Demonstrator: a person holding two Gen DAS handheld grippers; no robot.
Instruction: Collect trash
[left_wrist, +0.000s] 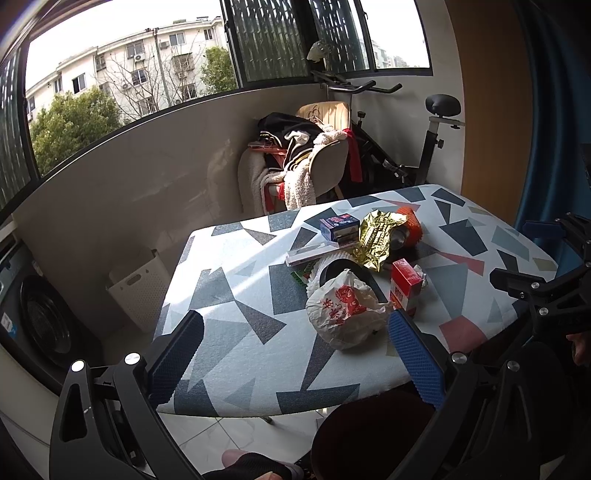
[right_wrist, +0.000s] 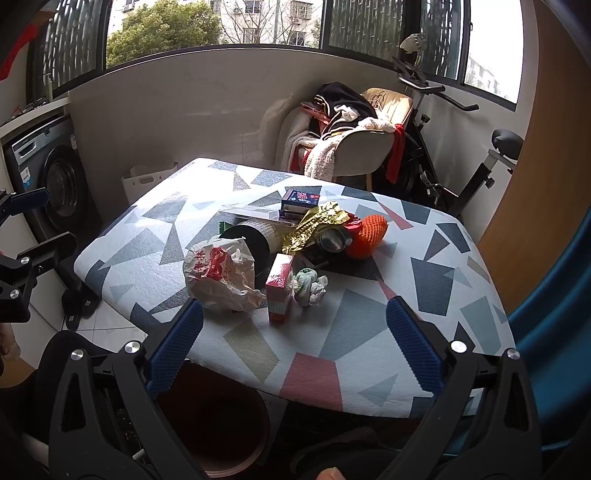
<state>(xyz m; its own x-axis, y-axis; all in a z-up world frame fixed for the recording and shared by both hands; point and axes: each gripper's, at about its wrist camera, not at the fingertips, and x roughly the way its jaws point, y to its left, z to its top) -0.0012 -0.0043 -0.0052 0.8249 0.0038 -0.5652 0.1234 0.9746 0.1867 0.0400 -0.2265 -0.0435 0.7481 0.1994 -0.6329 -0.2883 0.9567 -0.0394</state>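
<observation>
Left gripper (left_wrist: 295, 330) and right gripper (right_wrist: 294, 320), ribbed blue pads, jaws apart, empty. Frame centre: crumpled white red-printed paper bag (right_wrist: 221, 275), upright red carton (right_wrist: 279, 288), creased gold foil (right_wrist: 314, 227) clustered on foam-textured geometric-patterned tabletop (right_wrist: 436, 280).

The table cover (right_wrist: 369, 332) is showing grey, blue and pink triangles on white; at frame centre, a white bag (right_wrist: 221, 275) is carrying red print beside a red box (right_wrist: 279, 286).

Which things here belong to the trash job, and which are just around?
Job: paper bag, red carton, crumpled wrapper, gold foil, bin.
Around: chair with clothes, exercise bike, washing machine, laundry basket.
</observation>
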